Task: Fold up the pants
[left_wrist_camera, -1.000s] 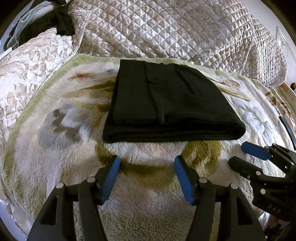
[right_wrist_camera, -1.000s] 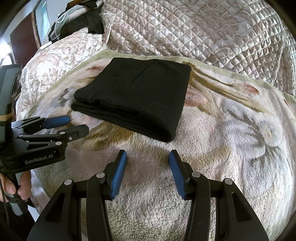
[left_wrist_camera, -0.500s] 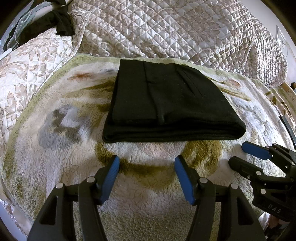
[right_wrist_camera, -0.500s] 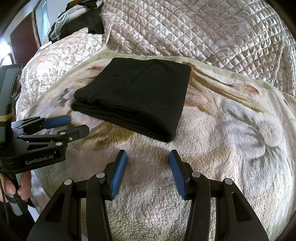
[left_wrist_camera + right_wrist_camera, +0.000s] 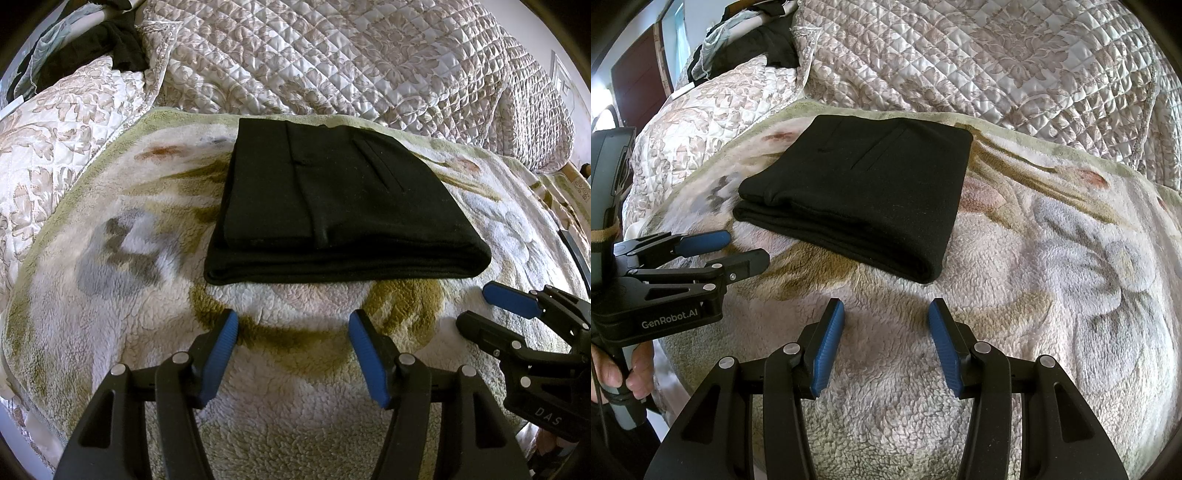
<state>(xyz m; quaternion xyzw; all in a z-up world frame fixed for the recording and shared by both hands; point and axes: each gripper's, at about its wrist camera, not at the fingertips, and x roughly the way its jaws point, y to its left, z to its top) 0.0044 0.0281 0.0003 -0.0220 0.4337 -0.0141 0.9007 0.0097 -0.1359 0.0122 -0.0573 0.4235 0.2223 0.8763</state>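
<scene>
The pants point(image 5: 343, 206) lie folded on the blanket point(image 5: 110, 295); both the left gripper point(image 5: 293, 334) and the right gripper point(image 5: 886, 325) hover near, wide and empty. Folding looks finished; next only withdrawing.

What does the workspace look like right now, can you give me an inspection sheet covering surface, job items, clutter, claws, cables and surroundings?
Surface: fluffy cream fleece blanket with floral print, spread over a bed.
Job's things: black fabric pants, folded into a flat rectangle, lying on the blanket.
Clutter: dark clothes heaped at the far left corner.
Grippers: left claw open, empty, short of the pants; right claw open, empty, likewise.
Cables: thin dark cord by the hand holding the left claw's handle.
Surroundings: quilted beige satin bedspread behind the blanket.
</scene>
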